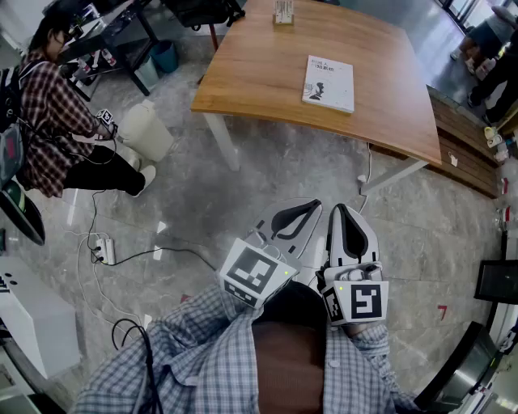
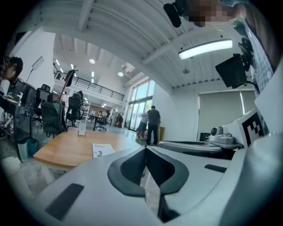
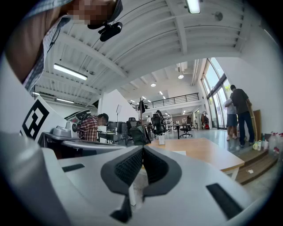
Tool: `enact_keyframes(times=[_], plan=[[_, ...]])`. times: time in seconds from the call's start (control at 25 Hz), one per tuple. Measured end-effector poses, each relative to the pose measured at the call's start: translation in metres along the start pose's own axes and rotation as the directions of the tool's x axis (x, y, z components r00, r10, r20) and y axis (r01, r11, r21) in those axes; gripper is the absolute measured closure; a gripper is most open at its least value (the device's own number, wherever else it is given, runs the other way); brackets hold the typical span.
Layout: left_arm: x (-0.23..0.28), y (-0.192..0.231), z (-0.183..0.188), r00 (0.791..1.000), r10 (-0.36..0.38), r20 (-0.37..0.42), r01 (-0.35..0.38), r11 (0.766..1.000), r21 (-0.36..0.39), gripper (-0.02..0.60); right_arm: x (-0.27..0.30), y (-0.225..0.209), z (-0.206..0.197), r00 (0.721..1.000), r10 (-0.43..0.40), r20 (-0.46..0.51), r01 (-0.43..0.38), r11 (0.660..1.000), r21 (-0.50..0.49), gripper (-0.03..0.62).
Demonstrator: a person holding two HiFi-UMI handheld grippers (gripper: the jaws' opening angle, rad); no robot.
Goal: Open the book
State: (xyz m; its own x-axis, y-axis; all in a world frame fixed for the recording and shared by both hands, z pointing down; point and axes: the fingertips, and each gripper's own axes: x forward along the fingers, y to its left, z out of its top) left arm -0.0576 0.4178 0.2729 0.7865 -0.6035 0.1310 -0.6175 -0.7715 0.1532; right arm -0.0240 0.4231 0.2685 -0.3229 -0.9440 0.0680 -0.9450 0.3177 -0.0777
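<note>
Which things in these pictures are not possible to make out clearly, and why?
1. Book: head view, cover print too small to read.
2. Small stand on the table: head view, cut off by the top edge.
3. Book's near edge: left gripper view, hidden behind the left gripper.

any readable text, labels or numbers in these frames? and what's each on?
Book cover: dark print lines and a small figure, too small to read in any view.
Stand at the far edge of the table: print too blurred to read.
Marker cubes: black-and-white square codes only, no words.
Nothing else legible.
</note>
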Motion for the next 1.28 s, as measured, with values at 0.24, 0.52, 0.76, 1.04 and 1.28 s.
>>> enact_keyframes(times=[0.24,0.52,0.76,1.04,1.28], plan=[[-0.001,-0.008,-0.003,1.0,-0.012,0.002,0.012,1.0,0.0,0.574,-0.007,-0.001,-0.002,1.0,-0.003,0.0,0.003,1.0,-0.008,0.576],[0.003,0.0,-0.005,1.0,-0.011,0.001,0.011,1.0,-0.005,0.574,0.001,0.002,-0.001,1.0,0.004,0.012,-0.003,0.999,-0.042,0.576],[-0.001,0.01,-0.009,1.0,-0.008,-0.003,0.008,1.0,-0.012,0.574,0.007,0.005,-0.005,1.0,-0.004,0.005,0.004,1.0,-0.027,0.576],[-0.012,0.03,-0.004,1.0,-0.007,0.004,0.007,1.0,-0.017,0.574,0.019,0.013,-0.004,0.999,-0.045,-0.015,0.045,0.999,-0.016,0.576],[-0.023,0.049,-0.001,1.0,-0.018,0.005,0.018,1.0,-0.015,0.574,0.024,0.028,-0.005,0.997,-0.073,-0.014,0.072,0.997,-0.026,0.576]])
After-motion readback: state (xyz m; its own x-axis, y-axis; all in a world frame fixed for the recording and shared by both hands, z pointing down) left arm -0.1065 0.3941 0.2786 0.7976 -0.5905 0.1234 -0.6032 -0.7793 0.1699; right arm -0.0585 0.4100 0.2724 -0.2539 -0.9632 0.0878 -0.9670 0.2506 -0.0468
